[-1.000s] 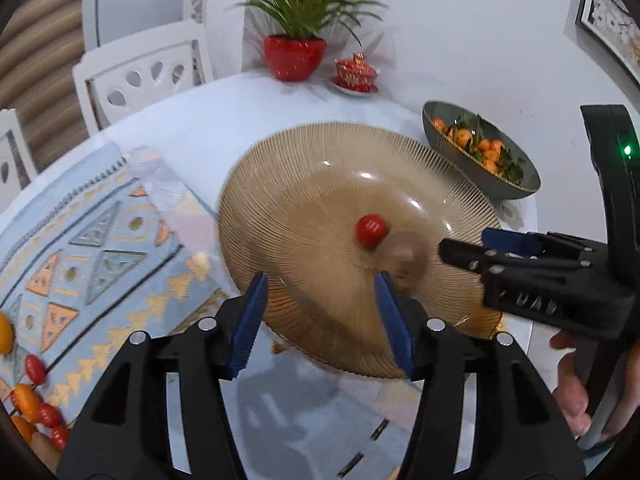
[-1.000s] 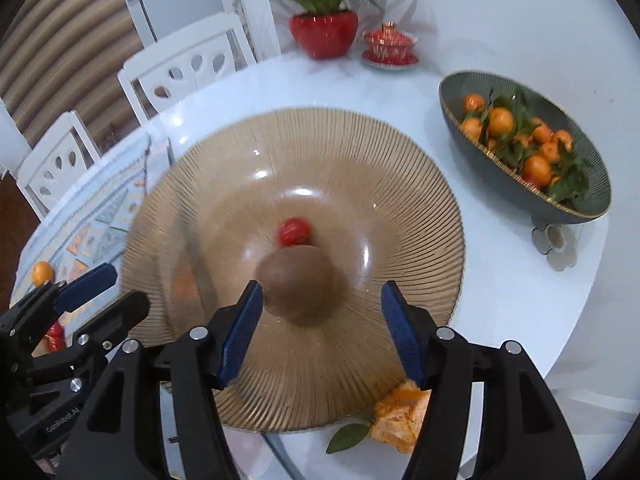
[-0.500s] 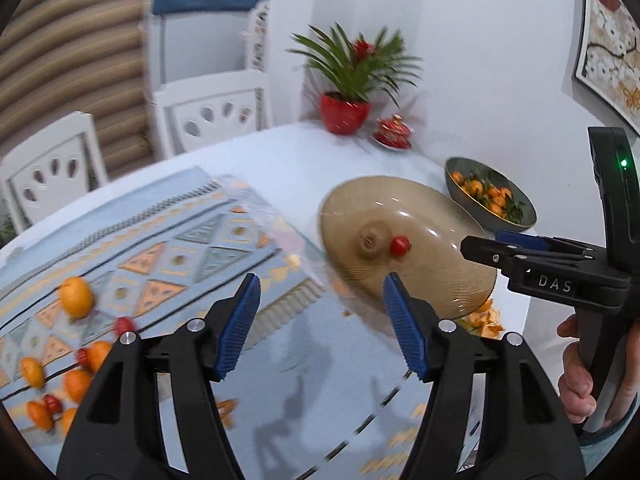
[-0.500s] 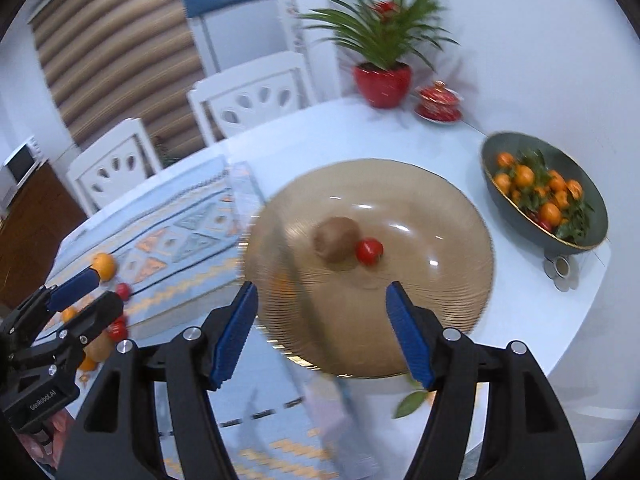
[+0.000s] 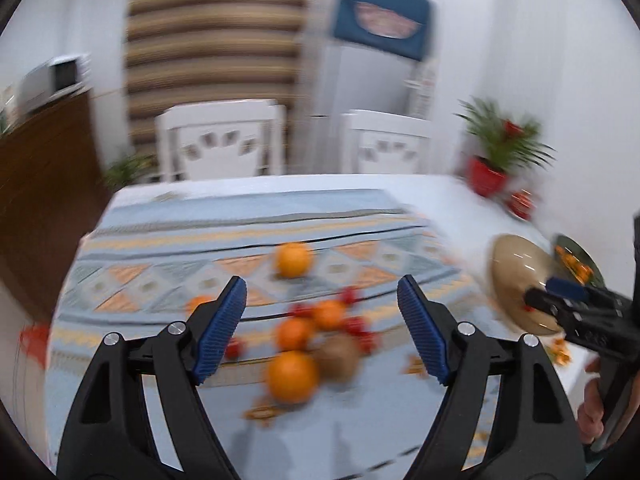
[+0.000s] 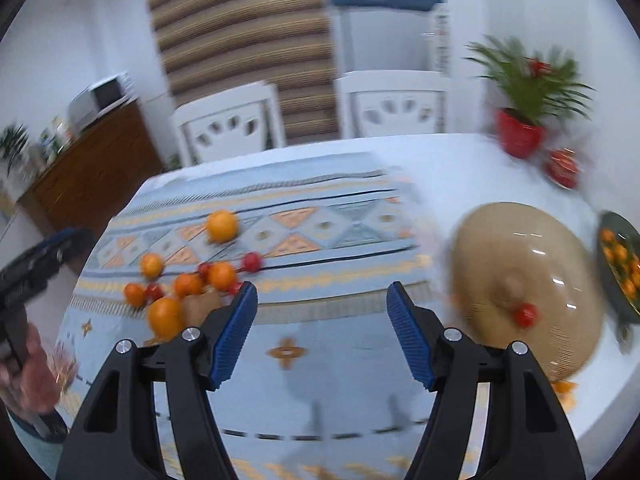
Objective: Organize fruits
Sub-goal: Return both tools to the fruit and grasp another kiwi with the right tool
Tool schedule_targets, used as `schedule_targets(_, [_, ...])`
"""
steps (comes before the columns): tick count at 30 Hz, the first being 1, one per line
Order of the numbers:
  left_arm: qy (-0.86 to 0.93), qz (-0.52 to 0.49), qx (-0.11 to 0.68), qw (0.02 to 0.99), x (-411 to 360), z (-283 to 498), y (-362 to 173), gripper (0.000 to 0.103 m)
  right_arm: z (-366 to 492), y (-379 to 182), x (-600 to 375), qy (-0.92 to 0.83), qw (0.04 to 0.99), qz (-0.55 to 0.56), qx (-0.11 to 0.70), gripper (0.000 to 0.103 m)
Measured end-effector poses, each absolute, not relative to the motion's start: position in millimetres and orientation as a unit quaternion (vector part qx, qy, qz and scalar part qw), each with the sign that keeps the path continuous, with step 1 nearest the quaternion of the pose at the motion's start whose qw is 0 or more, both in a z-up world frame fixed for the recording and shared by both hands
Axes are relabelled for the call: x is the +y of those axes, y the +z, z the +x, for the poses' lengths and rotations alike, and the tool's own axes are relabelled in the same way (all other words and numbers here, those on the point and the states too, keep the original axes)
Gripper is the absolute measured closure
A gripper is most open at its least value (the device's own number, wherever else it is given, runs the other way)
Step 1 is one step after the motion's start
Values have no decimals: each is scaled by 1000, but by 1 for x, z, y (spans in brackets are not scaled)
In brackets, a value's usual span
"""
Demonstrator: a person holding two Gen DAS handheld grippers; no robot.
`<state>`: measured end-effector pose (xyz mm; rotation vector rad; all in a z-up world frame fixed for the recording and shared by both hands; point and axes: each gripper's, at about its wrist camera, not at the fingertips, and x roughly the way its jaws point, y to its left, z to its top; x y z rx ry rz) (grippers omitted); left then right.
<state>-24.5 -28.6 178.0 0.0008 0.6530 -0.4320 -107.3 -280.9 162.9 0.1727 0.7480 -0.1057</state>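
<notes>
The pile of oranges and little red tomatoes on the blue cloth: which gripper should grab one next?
Probably the left gripper. It is open and the blurry fruit pile sits straight ahead between its fingers. From the open right gripper, the pile lies off to its left.

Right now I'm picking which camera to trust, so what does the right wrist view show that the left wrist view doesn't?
Only the right wrist view shows the kiwi and cherry tomato lying in the amber plate, plus the open right gripper. Only the left wrist view looks between the open left gripper fingers straight at the fruit pile. Both show the oranges and patterned cloth.
</notes>
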Motion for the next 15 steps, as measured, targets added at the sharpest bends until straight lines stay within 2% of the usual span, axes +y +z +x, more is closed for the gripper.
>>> schedule_targets(8, [-123, -46, 367, 921, 59, 19, 110, 25, -62, 108, -201, 30, 913, 62, 403, 37])
schedule_targets(15, [-147, -77, 372, 913, 76, 34, 57, 25, -42, 62, -170, 66, 927, 41, 367, 36])
